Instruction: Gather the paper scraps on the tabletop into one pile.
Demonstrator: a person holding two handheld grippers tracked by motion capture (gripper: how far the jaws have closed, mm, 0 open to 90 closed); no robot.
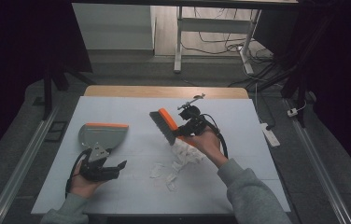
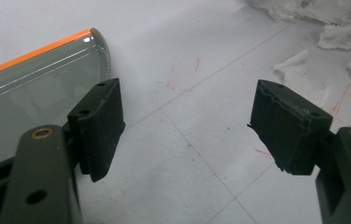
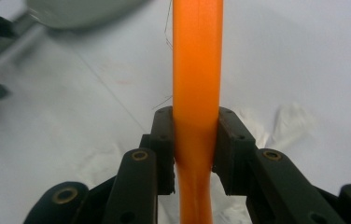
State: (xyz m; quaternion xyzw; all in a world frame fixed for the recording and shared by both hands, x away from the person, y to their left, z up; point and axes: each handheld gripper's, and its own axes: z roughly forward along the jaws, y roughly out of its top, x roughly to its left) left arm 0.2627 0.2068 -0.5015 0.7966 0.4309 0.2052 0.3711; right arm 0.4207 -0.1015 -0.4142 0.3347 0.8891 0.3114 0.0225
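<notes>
We clamp the right gripper (image 3: 196, 140) on the brush (image 1: 165, 124) handle, light, stiff; left gripper (image 2: 187, 126) wide open, empty, dustpan (image 1: 102, 135) at its 10 o'clock.

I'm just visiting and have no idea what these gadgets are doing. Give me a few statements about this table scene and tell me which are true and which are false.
1. The right gripper is shut on the brush's orange handle. True.
2. The left gripper is clamped on the dustpan. False: its fingers stand wide apart with nothing between them, and the dustpan lies beside it.
3. Scraps of white paper lie on the table. True.
4. The scraps are already inside the dustpan. False: they lie on the table near the right hand, apart from the dustpan.
5. The dustpan has an orange edge. True.
</notes>
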